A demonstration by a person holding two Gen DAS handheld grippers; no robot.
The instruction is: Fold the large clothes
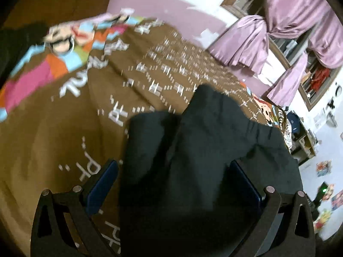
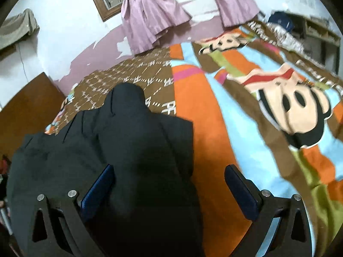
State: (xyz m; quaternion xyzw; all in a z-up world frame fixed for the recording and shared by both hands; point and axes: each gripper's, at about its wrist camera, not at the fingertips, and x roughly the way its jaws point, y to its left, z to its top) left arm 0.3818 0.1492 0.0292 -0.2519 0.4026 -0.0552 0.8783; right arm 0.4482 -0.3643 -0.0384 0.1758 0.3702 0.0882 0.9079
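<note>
**Dark garment bunched between both sets of spread fingers**

Black fabric fills the space right in front of both your cameras: the dark garment [image 1: 193, 160] lies bunched on the bedspread [image 1: 53, 139], and it runs between the fingers of each tool.

On your left wrist view, your left gripper [image 1: 171, 184] has its jaws standing wide apart. The left blue pad [image 1: 103, 184] sits over bare brown bedspread just beside the cloth's edge, while the right one is partly covered by the cloth. The garment reaches from the near edge of the bed toward its middle, ending in a rounded hump. Beyond it, the lettered brown print blurs, and pink curtains [image 1: 278, 32] hang by the window at the far side.

On your right wrist view, your right gripper [image 2: 169, 188] is likewise spread open. Its left pad [image 2: 98, 190] rests against the cloth; its right pad stands apart from it, over the orange stripe. Here the garment [image 2: 120, 150] occupies the near left part of the bed, with the cartoon monkey face [image 2: 293, 105] printed well off to the right.
</note>
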